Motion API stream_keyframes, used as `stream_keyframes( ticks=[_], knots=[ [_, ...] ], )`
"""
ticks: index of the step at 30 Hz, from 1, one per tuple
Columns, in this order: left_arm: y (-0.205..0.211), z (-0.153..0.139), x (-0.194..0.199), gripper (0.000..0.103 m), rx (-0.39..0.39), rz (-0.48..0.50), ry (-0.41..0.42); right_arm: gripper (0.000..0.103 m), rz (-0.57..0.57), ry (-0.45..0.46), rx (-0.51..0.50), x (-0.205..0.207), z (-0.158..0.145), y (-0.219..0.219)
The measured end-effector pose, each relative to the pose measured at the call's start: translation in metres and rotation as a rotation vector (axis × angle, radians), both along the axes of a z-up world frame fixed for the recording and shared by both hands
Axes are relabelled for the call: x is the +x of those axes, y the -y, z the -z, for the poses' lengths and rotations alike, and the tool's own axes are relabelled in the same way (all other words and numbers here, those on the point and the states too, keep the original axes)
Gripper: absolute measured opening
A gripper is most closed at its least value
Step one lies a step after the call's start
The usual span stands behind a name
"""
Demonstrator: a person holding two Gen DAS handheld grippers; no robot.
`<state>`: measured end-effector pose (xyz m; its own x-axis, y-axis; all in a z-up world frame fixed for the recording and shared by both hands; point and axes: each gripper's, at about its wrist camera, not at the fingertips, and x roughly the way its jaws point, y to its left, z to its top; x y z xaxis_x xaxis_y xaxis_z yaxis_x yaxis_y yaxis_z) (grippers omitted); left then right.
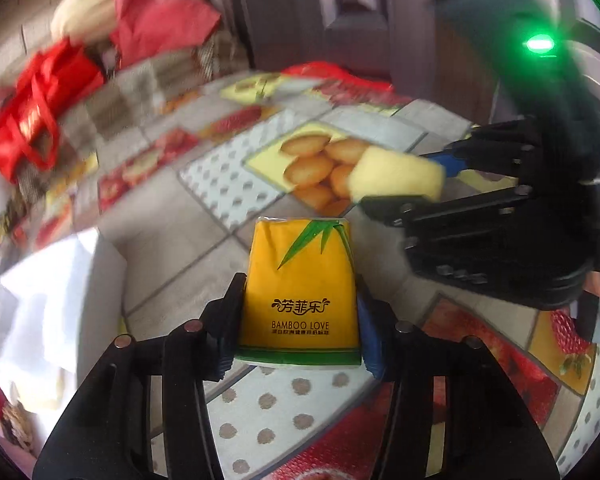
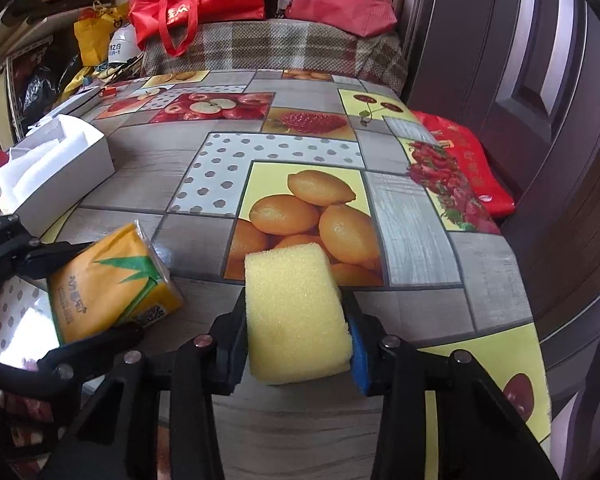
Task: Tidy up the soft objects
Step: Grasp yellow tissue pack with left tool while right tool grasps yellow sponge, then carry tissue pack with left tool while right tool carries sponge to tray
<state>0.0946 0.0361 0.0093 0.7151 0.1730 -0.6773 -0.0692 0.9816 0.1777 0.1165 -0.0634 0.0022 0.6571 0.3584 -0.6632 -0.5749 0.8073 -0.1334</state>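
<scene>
My left tool (image 1: 300, 320) clamps the yellow plastic-wrapped tissue pack (image 1: 300, 280), its long axis pointing away over the fruit-print counter (image 2: 412, 232). My right tool (image 2: 296, 336) squeezes the yellow rectangular foam sponge (image 2: 296, 312), lengthwise ahead, just beside the pack.

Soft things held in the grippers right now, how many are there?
2. The tissue pack sits clamped in the left gripper; the yellow sponge sits clamped in the right gripper.
</scene>
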Motion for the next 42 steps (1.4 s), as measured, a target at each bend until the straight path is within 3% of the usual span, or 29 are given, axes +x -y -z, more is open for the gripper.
stream_keyframes(
  ticks=[4,10,15,26,42],
  knots=[
    [0.012,-0.01,-0.019,0.049,0.067,-0.001,0.105,0.042,0.007,0.079,0.017,-0.009,-0.007,0.003],
    [0.008,-0.027,-0.054,0.049,0.017,-0.06,0.244,0.042,0.099,0.231,0.212,-0.028,-0.028,0.04],
    [0.006,-0.034,-0.08,0.049,-0.014,-0.062,0.298,0.042,0.154,0.349,0.31,-0.052,-0.039,0.058],
    [-0.001,-0.039,-0.138,0.049,-0.064,-0.094,0.368,0.042,0.077,0.368,0.378,-0.099,-0.042,0.041],
    [-0.016,-0.039,-0.157,0.05,-0.103,-0.135,0.373,0.042,-0.056,0.347,0.366,-0.135,-0.04,0.0]
  ],
)
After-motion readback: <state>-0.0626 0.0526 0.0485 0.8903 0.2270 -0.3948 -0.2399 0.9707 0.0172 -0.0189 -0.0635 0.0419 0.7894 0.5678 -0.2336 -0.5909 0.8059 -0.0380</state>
